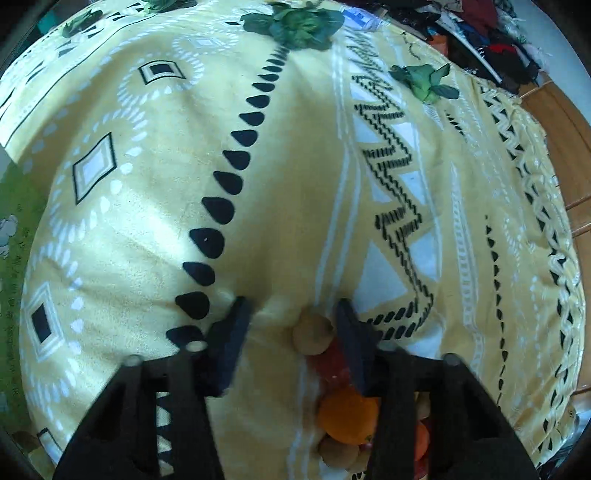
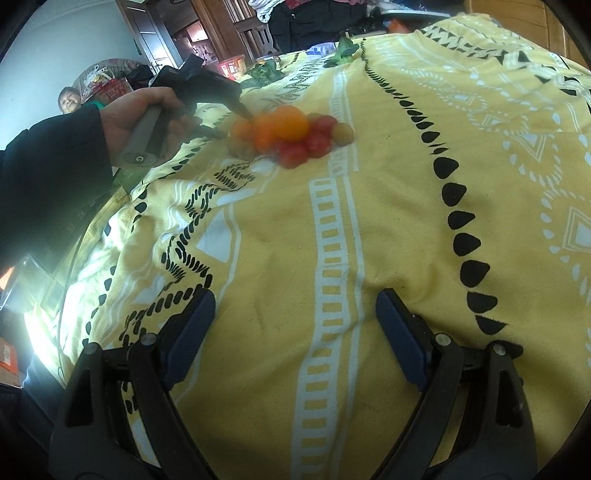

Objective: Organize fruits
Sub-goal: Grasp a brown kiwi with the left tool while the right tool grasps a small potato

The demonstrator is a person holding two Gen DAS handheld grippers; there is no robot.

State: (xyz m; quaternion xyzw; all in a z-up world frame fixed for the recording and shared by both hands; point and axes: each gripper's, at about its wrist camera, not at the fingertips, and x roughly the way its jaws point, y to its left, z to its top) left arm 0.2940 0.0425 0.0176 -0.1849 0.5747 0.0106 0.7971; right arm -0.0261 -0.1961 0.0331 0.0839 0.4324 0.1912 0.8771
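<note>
The left tool [image 1: 291, 314] points steeply down over a small heap of fruit [image 2: 288, 134] on a yellow patterned blanket [image 2: 388, 221]. Its dark fingers [image 1: 236, 332] stand moderately apart with a small tan round fruit [image 1: 312, 332] lying between the tips, closer to the right finger; whether the pads touch it cannot be told. Just behind the tan fruit, nearer the camera, sit a red fruit [image 1: 332, 363] and then an orange [image 1: 349, 415], with more small tan pieces under the orange.

From the right wrist view, a hand [image 2: 136, 114] in a dark sleeve [image 2: 51, 166] grips the left tool's handle, with the tool's tip reaching the left edge of the heap. There the heap shows an orange fruit on top, smaller orange pieces to its left, several red ones in front and a pale tan one at the right end.

The right tool [image 2: 295, 314] hangs wide open and empty above bare blanket, well apart from the fruit.

Green leafy vegetables [image 1: 295, 24] lie further off on the blanket, near its far edge. Beyond them is a pile of dark clothing [image 1: 480, 40]. A second person stands in the background beside the sleeve.
</note>
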